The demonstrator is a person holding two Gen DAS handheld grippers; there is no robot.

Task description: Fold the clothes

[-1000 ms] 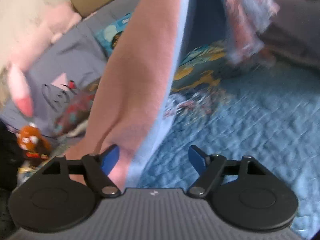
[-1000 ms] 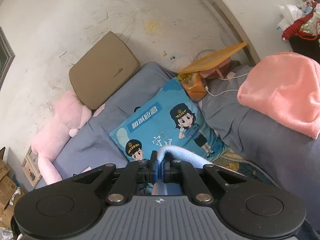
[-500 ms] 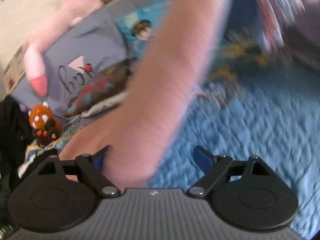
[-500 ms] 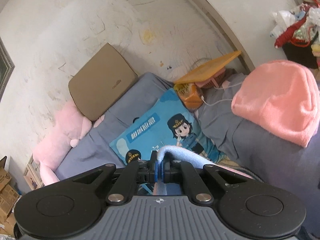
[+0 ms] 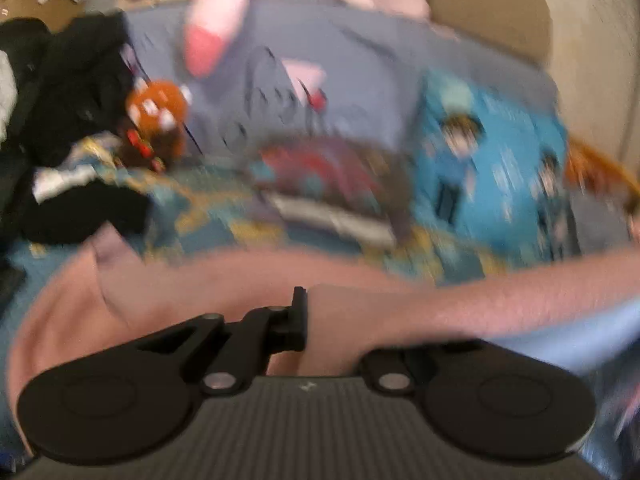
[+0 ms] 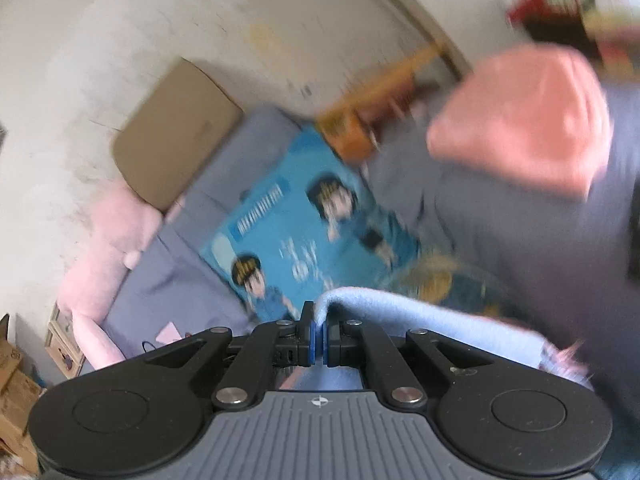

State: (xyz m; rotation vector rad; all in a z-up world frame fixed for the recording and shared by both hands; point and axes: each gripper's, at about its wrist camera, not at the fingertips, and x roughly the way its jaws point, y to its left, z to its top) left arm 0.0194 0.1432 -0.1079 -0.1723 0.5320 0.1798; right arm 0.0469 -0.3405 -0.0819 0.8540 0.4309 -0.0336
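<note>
The garment is fleece, pink on one side and light blue on the other. In the blurred left wrist view it stretches across the frame as a pink band (image 5: pixel 400 304). My left gripper (image 5: pixel 308 320) is shut on it; only the left finger shows, and the cloth hides the right one. In the right wrist view my right gripper (image 6: pixel 319 340) is shut on the garment's light blue edge (image 6: pixel 420 316), which trails off to the right. Both grippers hold the cloth up above the bed.
A blue cartoon pillow (image 6: pixel 304 232) lies on the grey sheet (image 6: pixel 172 280) ahead. A pink plush (image 6: pixel 108 248) and a tan cushion (image 6: pixel 172 136) lean on the wall. A pink blanket (image 6: pixel 520 120) sits right. Black clothes (image 5: pixel 60 100) and an orange toy (image 5: pixel 156 116) lie left.
My left gripper, open around the pink cloth before, has shut on it and swung and rolled quickly, blurring the view. My right gripper sank slightly, still gripping the blue edge.
</note>
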